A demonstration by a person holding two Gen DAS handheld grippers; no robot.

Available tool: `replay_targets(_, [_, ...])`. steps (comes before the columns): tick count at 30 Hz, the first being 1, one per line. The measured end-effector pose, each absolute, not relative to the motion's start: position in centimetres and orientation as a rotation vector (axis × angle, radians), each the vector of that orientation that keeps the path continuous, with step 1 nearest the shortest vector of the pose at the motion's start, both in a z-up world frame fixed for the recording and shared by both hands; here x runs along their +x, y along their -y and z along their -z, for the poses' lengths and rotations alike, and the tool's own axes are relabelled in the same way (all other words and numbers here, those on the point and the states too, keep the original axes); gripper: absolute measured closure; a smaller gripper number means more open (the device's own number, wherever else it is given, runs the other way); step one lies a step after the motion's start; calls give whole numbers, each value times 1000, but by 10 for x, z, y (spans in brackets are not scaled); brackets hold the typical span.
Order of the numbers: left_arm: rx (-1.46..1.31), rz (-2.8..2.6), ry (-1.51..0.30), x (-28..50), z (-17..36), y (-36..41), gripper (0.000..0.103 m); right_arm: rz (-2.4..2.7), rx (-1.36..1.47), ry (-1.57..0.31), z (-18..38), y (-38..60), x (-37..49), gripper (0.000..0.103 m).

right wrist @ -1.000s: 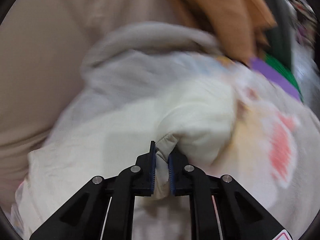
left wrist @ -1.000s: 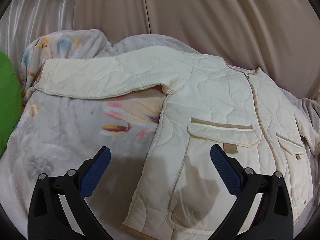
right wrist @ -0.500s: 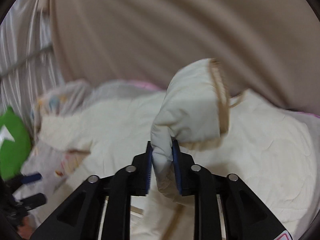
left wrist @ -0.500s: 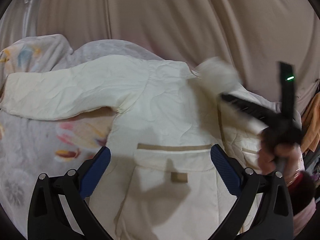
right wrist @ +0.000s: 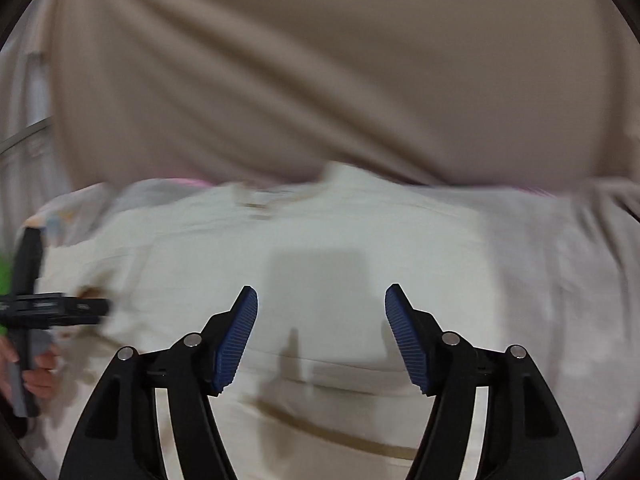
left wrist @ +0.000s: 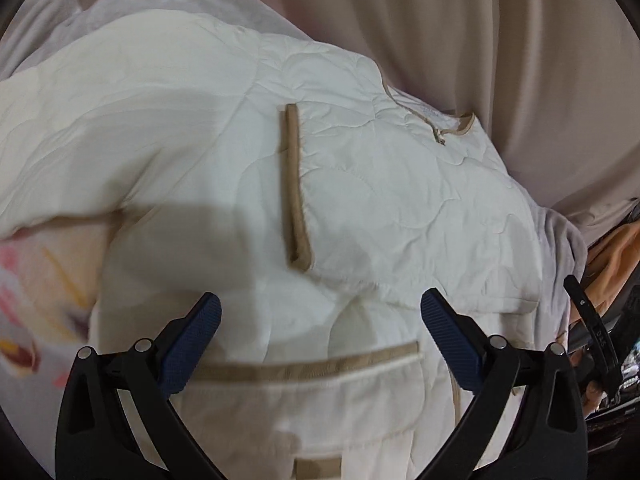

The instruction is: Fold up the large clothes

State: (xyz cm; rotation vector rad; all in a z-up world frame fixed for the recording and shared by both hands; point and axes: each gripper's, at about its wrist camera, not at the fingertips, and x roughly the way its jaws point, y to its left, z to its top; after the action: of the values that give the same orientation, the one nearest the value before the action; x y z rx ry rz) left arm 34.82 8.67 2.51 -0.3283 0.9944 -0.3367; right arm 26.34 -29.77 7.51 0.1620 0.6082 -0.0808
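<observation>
- One cream quilted jacket (left wrist: 224, 168) lies spread on a pale blanket (left wrist: 44, 280), reaching its back edge by the beige curtain (left wrist: 440, 20).
- One sleeve is folded across the jacket's chest; its tan cuff (left wrist: 294, 192) lies in the middle of the body.
- One tan-trimmed pocket (left wrist: 312, 364) shows at the jacket's near edge.
- Left gripper (left wrist: 320, 344): two blue pads spread wide, holding nothing, hovering above the pocket.
- Right gripper (right wrist: 322, 336): two pads spread apart, holding nothing, above the jacket; this view is blurred.
- The right wrist view shows the left gripper at its left edge, gripped by one hand (right wrist: 36, 372).
- One orange cloth (left wrist: 616, 256) sits past the blanket's right edge.
</observation>
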Motion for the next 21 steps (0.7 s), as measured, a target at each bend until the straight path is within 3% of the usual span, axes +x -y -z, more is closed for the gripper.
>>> replay_targets(2, [-310, 332, -992, 359, -23, -78, 9, 116, 261, -644, -62, 331, 267, 37])
replay_targets(5, [-278, 317, -964, 371, -25, -69, 31, 119, 362, -718, -36, 357, 283, 36])
replay_targets(7, [-255, 311, -961, 376, -28, -65, 66, 133, 384, -753, -20, 360, 295, 41])
replay_targets(8, [-243, 295, -956, 377, -30, -64, 74, 144, 371, -752, -19, 358, 300, 50])
replay_targets(9, [-231, 292, -944, 376, -34, -62, 90, 146, 353, -738, -23, 353, 302, 71])
replay_targets(10, [-216, 299, -916, 376, -41, -63, 97, 134, 342, -709, -31, 349, 301, 92])
replay_targets(14, [-200, 279, -817, 377, -61, -71, 96, 86, 375, -555, -60, 357, 281, 96])
replay_targets(17, [-117, 239, -881, 394, -38, -60, 93, 135, 335, -750, -26, 362, 305, 95])
replay_targets(20, [-161, 233, -890, 392, -28, -70, 89, 162, 337, -755, -24, 363, 293, 85])
replay_targets(21, [-184, 225, -872, 386, -33, -78, 78, 168, 337, -737, -33, 362, 282, 78])
